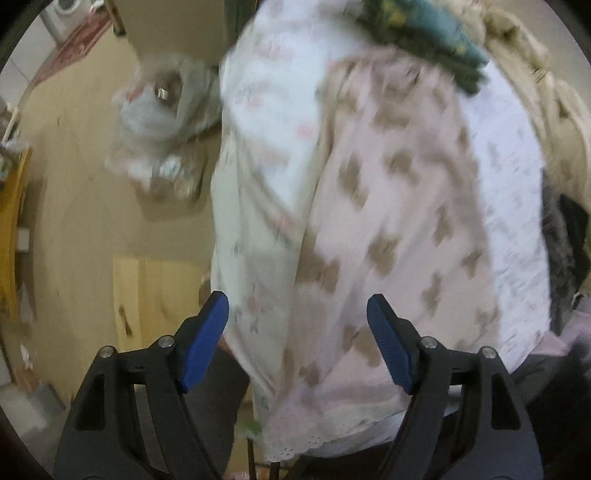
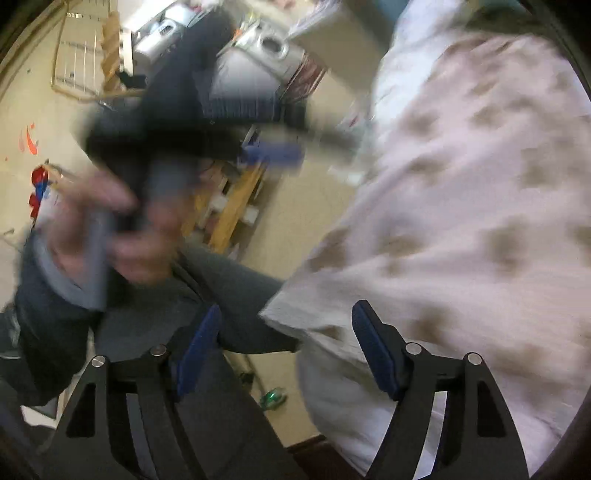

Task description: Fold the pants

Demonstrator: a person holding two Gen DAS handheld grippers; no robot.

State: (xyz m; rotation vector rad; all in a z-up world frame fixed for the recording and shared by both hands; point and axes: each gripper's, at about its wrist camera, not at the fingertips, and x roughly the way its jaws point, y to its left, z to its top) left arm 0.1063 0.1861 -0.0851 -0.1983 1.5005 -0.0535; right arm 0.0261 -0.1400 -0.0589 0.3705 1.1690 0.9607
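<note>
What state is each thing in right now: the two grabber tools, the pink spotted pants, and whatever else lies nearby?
left gripper: fingers wide apart, holding nothing, above the pants.
right gripper: fingers wide apart, holding nothing, at the pants' edge.
pink pants: spread out lengthwise on the sheet, not gripped; blurred, so folds are unclear.
floral sheet: lying under the pants, rumpled at its edge.
green cloth: bunched beyond the pants' far end.
</note>
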